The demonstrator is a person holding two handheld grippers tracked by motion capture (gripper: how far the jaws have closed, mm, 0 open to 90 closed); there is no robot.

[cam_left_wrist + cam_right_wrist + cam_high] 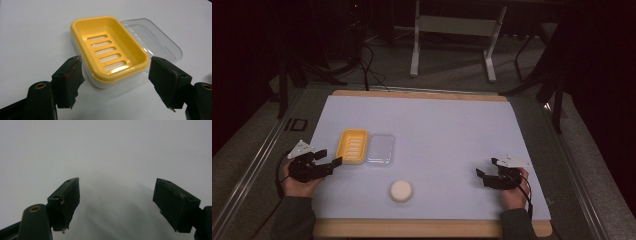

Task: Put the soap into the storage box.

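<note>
A yellow soap dish [353, 146] with a slotted insert sits on the white mat at the left, and its clear plastic lid [380, 149] lies flat right beside it. A round white soap bar [401, 190] rests near the front middle of the mat. My left gripper [330, 159] hovers open just left of the dish; in the left gripper view the yellow dish [109, 50] and the lid [152, 37] lie just beyond the wide-apart jaws. My right gripper [487, 168] is open at the right, over bare mat, with nothing between its jaws [116, 202].
The white mat [442, 130] covers a wooden table [422, 229] whose edge shows at front and back. Metal rails run along both sides. A table frame [452, 40] and cables stand on the floor beyond.
</note>
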